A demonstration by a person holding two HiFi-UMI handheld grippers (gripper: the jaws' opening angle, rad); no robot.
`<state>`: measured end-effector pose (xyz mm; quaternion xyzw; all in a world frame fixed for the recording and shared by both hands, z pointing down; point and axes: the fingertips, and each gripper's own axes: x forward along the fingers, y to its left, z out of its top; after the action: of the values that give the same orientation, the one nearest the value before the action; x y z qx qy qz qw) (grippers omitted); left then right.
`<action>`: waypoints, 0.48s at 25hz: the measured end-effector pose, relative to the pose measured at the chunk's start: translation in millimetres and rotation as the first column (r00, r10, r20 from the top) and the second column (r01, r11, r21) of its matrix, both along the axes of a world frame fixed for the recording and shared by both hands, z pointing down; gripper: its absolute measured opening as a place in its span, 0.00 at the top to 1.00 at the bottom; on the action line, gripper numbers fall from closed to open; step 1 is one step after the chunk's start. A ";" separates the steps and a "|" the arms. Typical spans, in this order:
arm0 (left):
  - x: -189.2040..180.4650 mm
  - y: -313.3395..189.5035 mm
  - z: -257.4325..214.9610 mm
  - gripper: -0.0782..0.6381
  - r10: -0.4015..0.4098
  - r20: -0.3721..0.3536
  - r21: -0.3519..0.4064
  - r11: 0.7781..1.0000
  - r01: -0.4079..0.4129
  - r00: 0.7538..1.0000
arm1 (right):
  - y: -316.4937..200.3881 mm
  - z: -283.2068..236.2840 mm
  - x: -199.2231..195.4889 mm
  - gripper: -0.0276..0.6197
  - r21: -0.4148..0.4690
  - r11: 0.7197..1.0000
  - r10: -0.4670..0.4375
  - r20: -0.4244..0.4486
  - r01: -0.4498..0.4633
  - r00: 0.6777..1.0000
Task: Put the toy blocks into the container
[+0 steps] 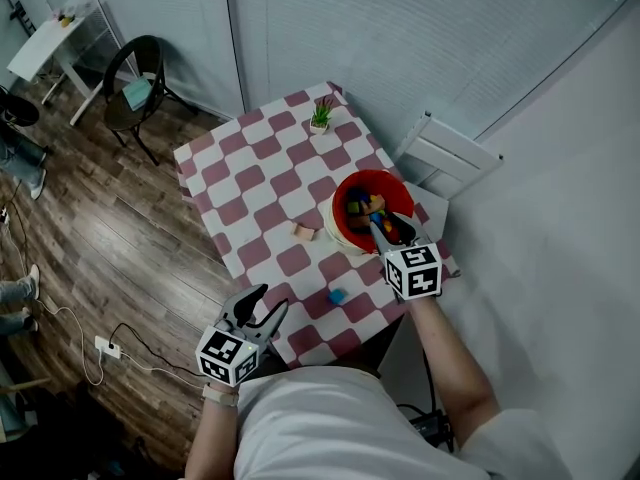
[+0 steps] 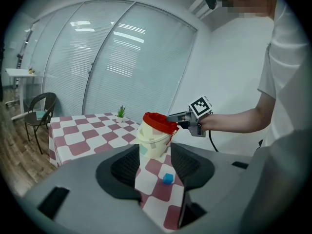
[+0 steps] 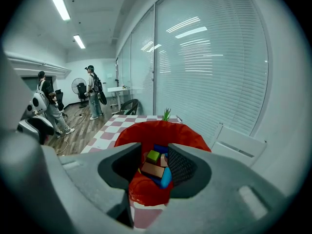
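Holds the right gripper (image 1: 379, 226) over the container (image 1: 368, 175), a pale bucket with a red lining, at the right side of the checkered table (image 1: 250, 180). Shows, in the right gripper view, both jaws apart and clamped on nothing, tips just above the red rim. Looks straight down between them onto the blocks (image 3: 152, 169) piled inside, green, brown and dark blue among them. Finds a rounded light-blue piece (image 3: 166, 178) close against the right pad (image 3: 181, 166); seems to lie loose in the pile rather than in any grip, though the wide lens makes contact hard to judge.

Holds the left gripper (image 1: 268, 303) low at the near left edge of the table, well apart from the container. Shows its jaws spread wide as well, empty, pointing across the cloth toward the bucket. Frames between those jaws, and beyond them, a small blue block (image 2: 168, 178) lying on a pink square, on the near side of the container and apart from it. Has a tan block (image 1: 304, 231) flat on the cloth just left of the container, not touching it.

At the far corner of the table, a small potted plant (image 1: 321, 116). Farther left, on the wood floor, a dark chair (image 1: 135, 83). To the right of the table, by the wall, a white chair (image 1: 445, 158)
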<state>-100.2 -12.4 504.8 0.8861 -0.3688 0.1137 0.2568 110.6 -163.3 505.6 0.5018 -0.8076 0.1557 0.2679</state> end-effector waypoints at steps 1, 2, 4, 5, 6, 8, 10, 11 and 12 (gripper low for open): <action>0.3 -0.3 0.2 0.64 0.003 -0.001 0.001 1.000 -0.003 1.000 | 2.2 -1.8 0.6 0.72 0.005 1.000 0.003 0.004 -0.003 1.000; 0.6 -0.8 0.6 0.64 0.007 -0.002 0.002 1.000 -0.007 1.000 | 4.7 -3.6 1.3 0.72 0.009 1.000 0.006 0.007 -0.006 1.000; 1.4 -2.5 1.7 0.64 0.017 -0.003 0.002 1.000 -0.017 1.000 | 10.1 -7.1 2.7 0.72 0.016 1.000 0.014 0.016 -0.014 1.000; 1.6 -3.6 2.4 0.64 0.023 -0.003 0.002 1.000 -0.023 1.000 | 13.0 -8.9 3.3 0.72 0.019 1.000 0.019 0.022 -0.019 1.000; 1.8 -4.8 3.0 0.64 0.029 -0.002 0.001 1.000 -0.029 1.000 | 16.4 -10.7 4.0 0.72 0.021 0.999 0.025 0.027 -0.025 0.999; 2.4 -7.4 4.2 0.64 0.046 -0.002 0.001 0.999 -0.046 0.999 | 24.2 -14.1 5.3 0.72 0.025 0.999 0.040 0.040 -0.041 0.998; 3.8 -10.2 5.7 0.64 0.067 -0.001 0.000 0.998 -0.067 0.998 | 33.3 -16.3 6.0 0.72 0.028 0.998 0.056 0.052 -0.057 0.997; 4.6 -11.3 6.4 0.64 0.079 -0.001 0.000 0.997 -0.079 0.997 | 38.6 -16.7 6.1 0.72 0.028 0.998 0.063 0.056 -0.065 0.996; 5.4 -12.1 7.0 0.64 0.091 0.000 0.000 0.996 -0.091 0.996 | 44.3 -16.4 6.0 0.72 0.027 0.997 0.070 0.060 -0.072 0.996</action>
<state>-94.7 -24.5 511.8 0.9019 -0.3281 0.1251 0.2514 116.7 -119.0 489.2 0.5293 -0.7990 0.1680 0.2308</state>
